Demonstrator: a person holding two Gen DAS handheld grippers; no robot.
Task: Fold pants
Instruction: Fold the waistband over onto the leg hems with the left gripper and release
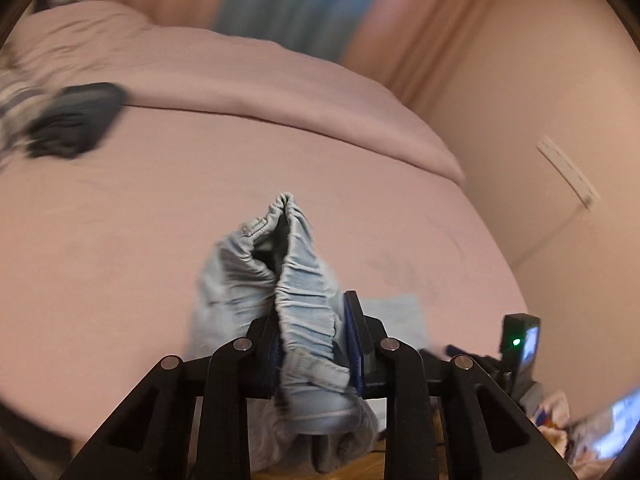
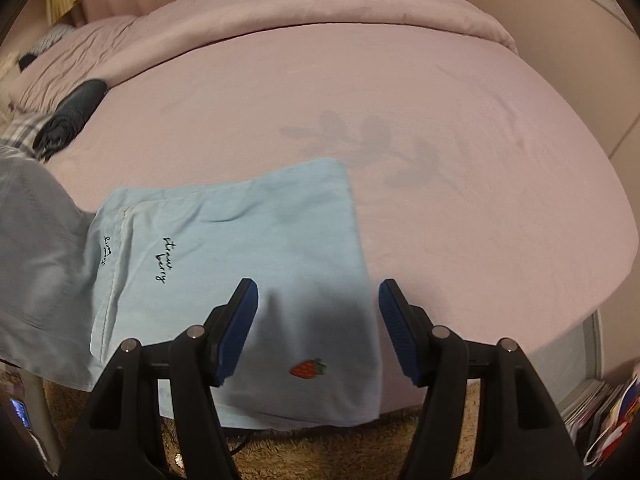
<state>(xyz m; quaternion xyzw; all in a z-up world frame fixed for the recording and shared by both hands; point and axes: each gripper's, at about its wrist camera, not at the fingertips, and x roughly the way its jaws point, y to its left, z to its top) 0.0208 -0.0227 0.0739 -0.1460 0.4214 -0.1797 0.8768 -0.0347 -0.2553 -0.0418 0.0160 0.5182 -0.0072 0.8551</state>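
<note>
My left tongs (image 1: pixel 316 344) clamp the gathered elastic waistband of the pale blue pants (image 2: pixel 240 248), which drape over the bed (image 2: pixel 460 160) edge. My right tongs (image 2: pixel 318 332) hover spread above a leg. Soft, light, floppy cloth; I'd pinch the hem corner.

You faced a pink-sheeted bed (image 2: pixel 440 152); beyond it hung curtains (image 1: pixel 304 4), beside it a peach wall (image 1: pixel 540 80), below it tan carpet (image 2: pixel 320 452).

Right gripper (image 2: pixel 318 300) open above light-blue pants (image 2: pixel 240 248) on bed (image 2: pixel 460 200)
</note>
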